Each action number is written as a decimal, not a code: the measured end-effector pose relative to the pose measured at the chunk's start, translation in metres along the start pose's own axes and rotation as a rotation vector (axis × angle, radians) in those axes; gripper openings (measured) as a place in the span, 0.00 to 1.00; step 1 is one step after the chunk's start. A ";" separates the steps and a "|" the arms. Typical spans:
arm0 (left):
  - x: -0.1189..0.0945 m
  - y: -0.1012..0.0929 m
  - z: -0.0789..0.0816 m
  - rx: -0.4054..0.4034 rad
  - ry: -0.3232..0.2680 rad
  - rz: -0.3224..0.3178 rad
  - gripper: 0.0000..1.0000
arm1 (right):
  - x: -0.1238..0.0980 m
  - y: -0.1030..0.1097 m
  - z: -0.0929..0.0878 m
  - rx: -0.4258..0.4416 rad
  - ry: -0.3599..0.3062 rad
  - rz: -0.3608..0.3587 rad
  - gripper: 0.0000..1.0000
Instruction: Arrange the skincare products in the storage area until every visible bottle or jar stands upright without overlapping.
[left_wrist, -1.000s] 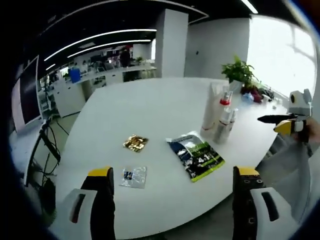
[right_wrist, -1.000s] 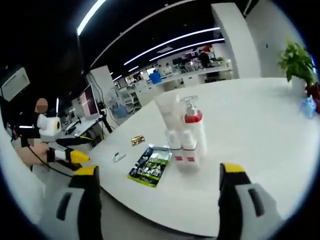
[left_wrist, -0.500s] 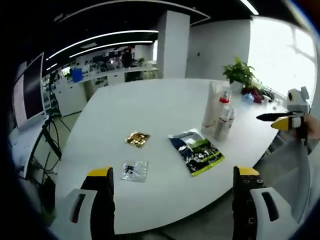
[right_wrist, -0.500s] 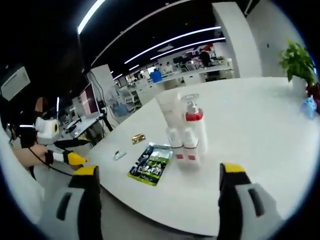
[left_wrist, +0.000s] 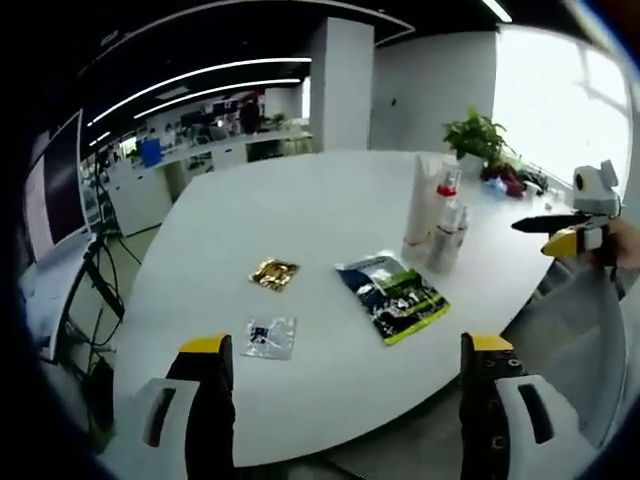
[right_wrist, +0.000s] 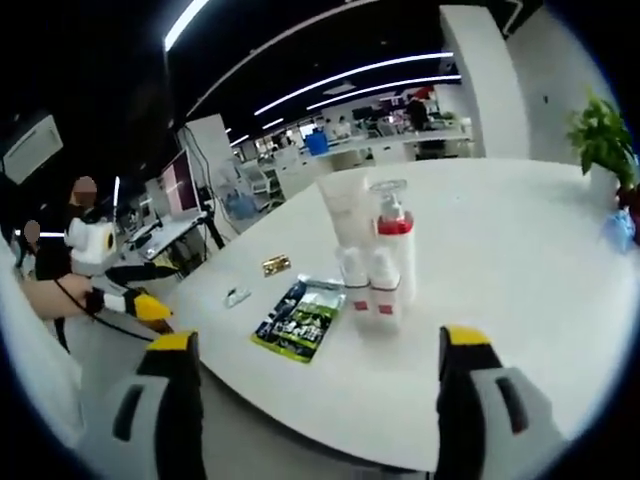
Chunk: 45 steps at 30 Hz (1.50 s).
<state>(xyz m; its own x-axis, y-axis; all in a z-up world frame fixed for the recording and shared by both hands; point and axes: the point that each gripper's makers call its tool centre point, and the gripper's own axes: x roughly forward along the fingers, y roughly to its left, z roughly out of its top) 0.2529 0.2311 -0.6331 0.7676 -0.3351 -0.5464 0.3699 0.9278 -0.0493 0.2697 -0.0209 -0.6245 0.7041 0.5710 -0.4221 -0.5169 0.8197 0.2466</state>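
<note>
We hold both grippers, left (left_wrist: 340, 375) and right (right_wrist: 315, 370), released and grasping nothing. The skincare bottles (right_wrist: 375, 265) stand upright, clustered mid-frame on the white table (right_wrist: 500, 250), beside a green packet (right_wrist: 298, 320) lying flat.
</note>
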 end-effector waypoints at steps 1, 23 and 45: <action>0.000 0.000 -0.001 0.001 0.007 0.002 0.93 | 0.000 -0.001 0.000 0.006 -0.003 -0.004 0.97; 0.003 0.008 -0.010 -0.034 0.065 0.005 0.88 | 0.000 -0.002 -0.002 0.004 0.008 -0.010 0.96; 0.036 0.051 -0.026 -0.039 0.200 0.048 0.83 | 0.001 -0.002 -0.004 0.004 0.016 -0.009 0.94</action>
<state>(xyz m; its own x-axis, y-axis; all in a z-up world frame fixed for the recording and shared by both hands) 0.2854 0.2709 -0.6770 0.6630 -0.2551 -0.7038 0.3123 0.9487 -0.0497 0.2692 -0.0219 -0.6282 0.7007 0.5630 -0.4383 -0.5089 0.8249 0.2460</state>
